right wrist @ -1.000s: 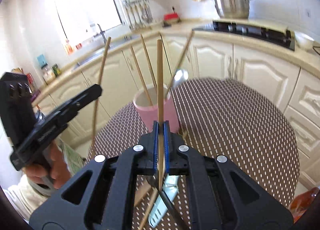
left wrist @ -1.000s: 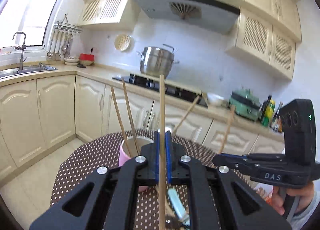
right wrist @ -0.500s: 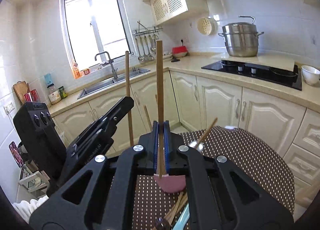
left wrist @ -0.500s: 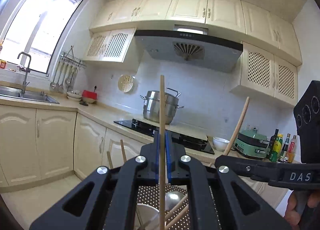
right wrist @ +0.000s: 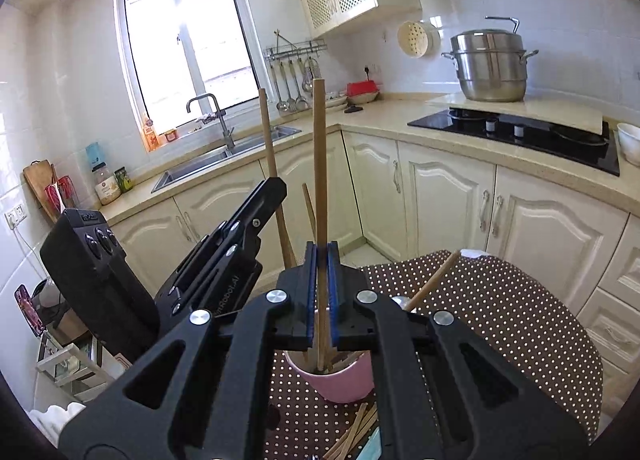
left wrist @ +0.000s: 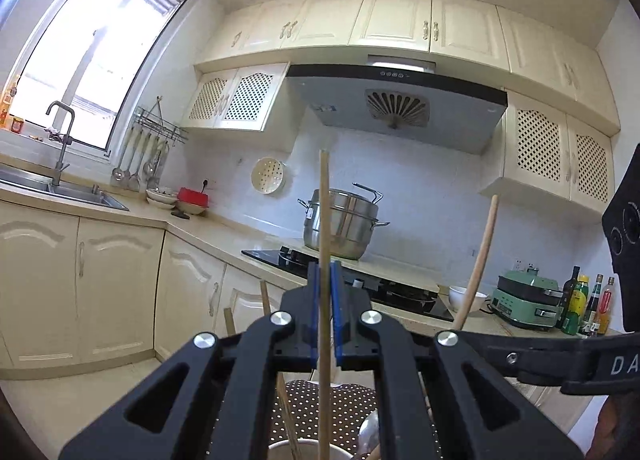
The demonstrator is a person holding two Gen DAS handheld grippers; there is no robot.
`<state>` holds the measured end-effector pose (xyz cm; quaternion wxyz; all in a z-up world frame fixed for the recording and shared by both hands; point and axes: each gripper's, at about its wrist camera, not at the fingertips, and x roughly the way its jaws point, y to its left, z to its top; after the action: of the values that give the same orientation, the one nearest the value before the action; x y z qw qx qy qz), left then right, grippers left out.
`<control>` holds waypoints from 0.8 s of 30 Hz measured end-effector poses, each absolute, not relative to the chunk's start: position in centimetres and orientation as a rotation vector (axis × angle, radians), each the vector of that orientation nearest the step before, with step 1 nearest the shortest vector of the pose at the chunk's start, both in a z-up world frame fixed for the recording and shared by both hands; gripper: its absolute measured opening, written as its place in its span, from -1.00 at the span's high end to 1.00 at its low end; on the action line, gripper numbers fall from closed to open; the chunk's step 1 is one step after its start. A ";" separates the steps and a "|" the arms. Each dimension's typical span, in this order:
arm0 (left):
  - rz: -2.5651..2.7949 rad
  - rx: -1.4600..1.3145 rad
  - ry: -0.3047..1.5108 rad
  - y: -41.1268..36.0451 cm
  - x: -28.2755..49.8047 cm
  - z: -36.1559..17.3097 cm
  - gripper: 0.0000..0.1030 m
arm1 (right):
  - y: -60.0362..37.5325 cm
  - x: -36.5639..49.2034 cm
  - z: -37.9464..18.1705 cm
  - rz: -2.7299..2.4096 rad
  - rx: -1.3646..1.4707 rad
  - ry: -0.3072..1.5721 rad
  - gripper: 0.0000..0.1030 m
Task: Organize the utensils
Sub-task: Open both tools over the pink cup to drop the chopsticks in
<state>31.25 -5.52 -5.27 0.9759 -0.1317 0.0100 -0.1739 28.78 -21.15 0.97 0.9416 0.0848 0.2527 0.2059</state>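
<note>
My left gripper is shut on an upright wooden chopstick. Its lower end hangs over the rim of the cup at the bottom edge. My right gripper is shut on a second chopstick, whose lower end reaches into the mouth of the pink cup. That cup holds more chopsticks and a wooden-handled spoon. Each gripper shows in the other's view: the right gripper with its stick, and the left gripper with its stick.
The cup stands on a round table with a brown dotted cloth. Loose chopsticks and a pale blue utensil lie in front of it. Kitchen counters, a sink and a stove with a steel pot stand beyond.
Both views have swung up from the table to the kitchen wall. The two grippers have come close together over the cup, each still holding its chopstick upright.
</note>
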 end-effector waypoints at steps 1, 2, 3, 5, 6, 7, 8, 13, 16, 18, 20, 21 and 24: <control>-0.351 -0.259 0.026 -5.6 31.4 -5.4 0.90 | -21.0 28.9 0.7 0.421 0.171 0.524 0.89; -0.347 -0.250 0.032 -5.7 31.5 -5.7 0.89 | -20.9 29.0 0.4 0.421 0.169 0.529 0.89; -0.347 -0.243 0.038 -5.8 31.6 -5.9 0.89 | -20.8 29.0 0.2 0.420 0.168 0.533 0.89; -0.343 -0.236 0.054 -5.8 31.6 -6.4 0.89 | -20.7 29.2 -0.2 0.422 0.169 0.544 0.89; -0.339 -0.234 0.065 -5.7 31.7 -6.5 0.88 | -20.6 29.3 -0.4 0.421 0.170 0.548 0.89; -0.342 -0.235 0.076 -5.6 31.8 -6.7 0.88 | -20.6 29.3 -0.6 0.418 0.172 0.552 0.89; -0.344 -0.235 0.090 -5.5 31.8 -6.9 0.87 | -20.6 29.4 -0.8 0.418 0.175 0.558 0.89; -0.319 -0.224 0.125 -4.8 31.5 -7.3 0.24 | -20.4 29.5 -1.4 0.414 0.183 0.575 0.89; -0.293 -0.194 0.140 -4.4 31.0 -7.2 0.15 | -20.2 29.4 -1.6 0.414 0.186 0.579 0.89; -0.271 -0.183 0.157 -4.0 30.6 -7.1 0.11 | -20.0 29.3 -1.6 0.413 0.186 0.580 0.89; -0.257 -0.179 0.177 -3.7 30.4 -6.9 0.04 | -19.8 29.2 -1.6 0.411 0.185 0.582 0.89; -0.249 -0.175 0.186 -3.5 30.2 -6.8 0.01 | -19.7 29.1 -1.7 0.409 0.185 0.582 0.89; -0.232 -0.152 0.212 -3.1 29.7 -6.5 -0.06 | -19.6 29.0 -1.7 0.405 0.187 0.585 0.89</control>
<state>29.68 -3.13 -6.55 0.9848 -0.0755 0.1057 -0.1152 29.01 -19.60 -1.73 0.9331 0.0912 0.2861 0.1978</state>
